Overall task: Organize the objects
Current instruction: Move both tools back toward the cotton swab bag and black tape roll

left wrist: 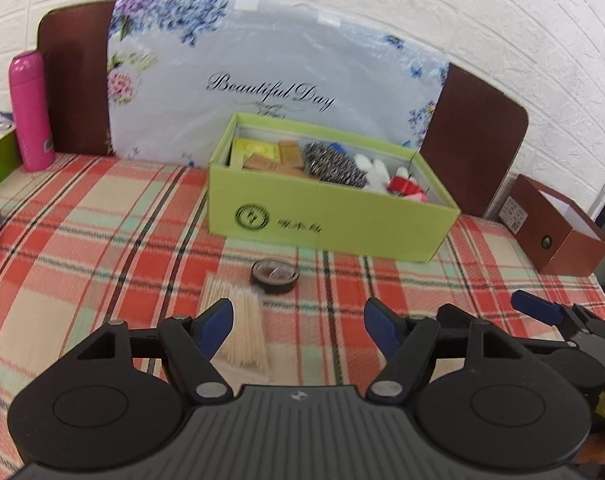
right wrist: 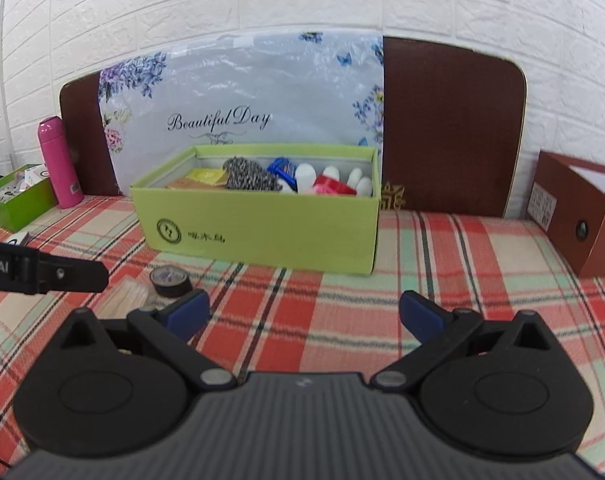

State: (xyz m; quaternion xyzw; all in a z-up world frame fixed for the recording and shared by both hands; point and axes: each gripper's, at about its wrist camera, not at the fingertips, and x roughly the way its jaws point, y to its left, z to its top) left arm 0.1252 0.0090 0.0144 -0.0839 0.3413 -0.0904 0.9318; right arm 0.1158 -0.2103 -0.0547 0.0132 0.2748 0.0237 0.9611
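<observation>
Mostly, the sorting looks done: the green box [left wrist: 326, 220] on the plaid cloth [left wrist: 102, 240] already holds packets, a steel scourer [left wrist: 332, 164], white and red bits. Judging by what lies loose, two things are left: a bundle of cotton swabs [left wrist: 238, 324] and a black tape roll [left wrist: 275, 276], both on the cloth just near of the box.

The left gripper [left wrist: 298, 330] stands wide and empty, its left finger over the swabs, not touching as far as can be told. The right gripper [right wrist: 304, 314] is also spread wide over bare cloth, holding nothing.

Only the left view shows the swabs plainly; in the right view they are half hidden behind the other gripper's finger. The right view shows more of the brown box [right wrist: 582, 224] at far right and the box's blue packet [right wrist: 283, 168]. A pink flask [left wrist: 30, 112] stands far left in both.
</observation>
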